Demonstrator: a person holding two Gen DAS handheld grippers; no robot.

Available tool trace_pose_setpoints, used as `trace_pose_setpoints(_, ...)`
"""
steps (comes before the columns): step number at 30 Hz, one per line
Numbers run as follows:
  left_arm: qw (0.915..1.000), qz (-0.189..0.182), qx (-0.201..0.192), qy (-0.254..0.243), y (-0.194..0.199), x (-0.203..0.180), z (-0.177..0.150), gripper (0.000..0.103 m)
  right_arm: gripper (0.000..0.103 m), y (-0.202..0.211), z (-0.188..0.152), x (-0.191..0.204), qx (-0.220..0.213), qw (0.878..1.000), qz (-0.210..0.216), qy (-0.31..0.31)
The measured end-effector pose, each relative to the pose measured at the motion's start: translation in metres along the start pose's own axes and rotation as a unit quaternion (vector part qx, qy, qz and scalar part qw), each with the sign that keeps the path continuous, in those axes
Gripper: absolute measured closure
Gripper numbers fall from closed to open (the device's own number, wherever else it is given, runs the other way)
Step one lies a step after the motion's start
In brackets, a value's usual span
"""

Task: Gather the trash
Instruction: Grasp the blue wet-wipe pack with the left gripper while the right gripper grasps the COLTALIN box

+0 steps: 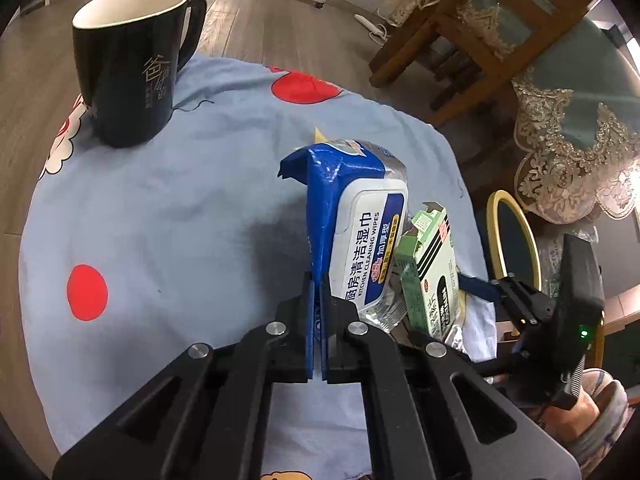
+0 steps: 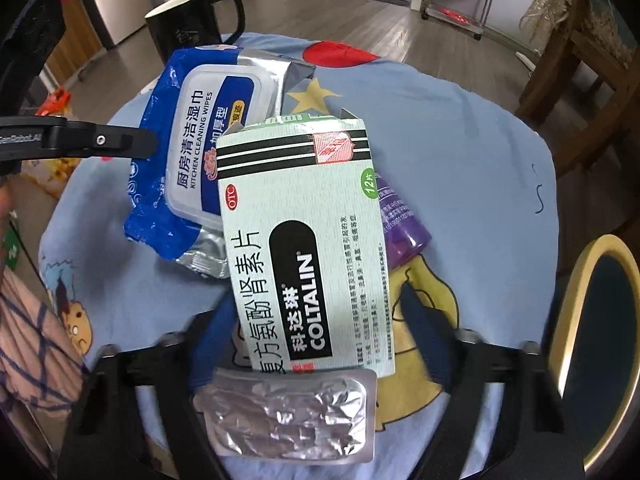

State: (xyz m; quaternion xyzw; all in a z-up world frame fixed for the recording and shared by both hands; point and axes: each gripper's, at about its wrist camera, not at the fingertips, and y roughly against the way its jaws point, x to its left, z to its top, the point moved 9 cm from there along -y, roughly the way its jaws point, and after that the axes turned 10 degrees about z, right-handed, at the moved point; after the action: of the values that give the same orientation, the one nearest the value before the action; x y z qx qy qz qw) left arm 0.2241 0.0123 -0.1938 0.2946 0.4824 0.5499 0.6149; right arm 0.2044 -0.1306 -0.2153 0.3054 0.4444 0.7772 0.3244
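My left gripper [image 1: 318,292] is clamped on the blue edge of the kitchen wipes pack [image 1: 360,224], tilting it up near the table's right edge. My right gripper [image 2: 320,320] stands apart, straddling the Coltalin box [image 2: 308,240], pads not touching it. Foil blister [image 2: 292,416] at its near end; purple bottle [image 2: 404,228] just beside. Black mug [image 1: 132,64] at the far left edge of the blue tablecloth [image 1: 180,220].

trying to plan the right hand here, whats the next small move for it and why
Probably close the right gripper on the green medicine box. Its jaws stand open with the box lying between them, pads not yet pressing. The left gripper is already shut on the blue edge of the wipes pack, so that piece is handled, and the box seems next.
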Motion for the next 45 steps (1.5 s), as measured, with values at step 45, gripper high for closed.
trace_pose_setpoints(45,0.9912,-0.058,-0.098,-0.068,0.060,-0.127,0.046,0.103,0.031,0.146,-0.056,-0.101,-0.205,0.955,-0.060,-0.206)
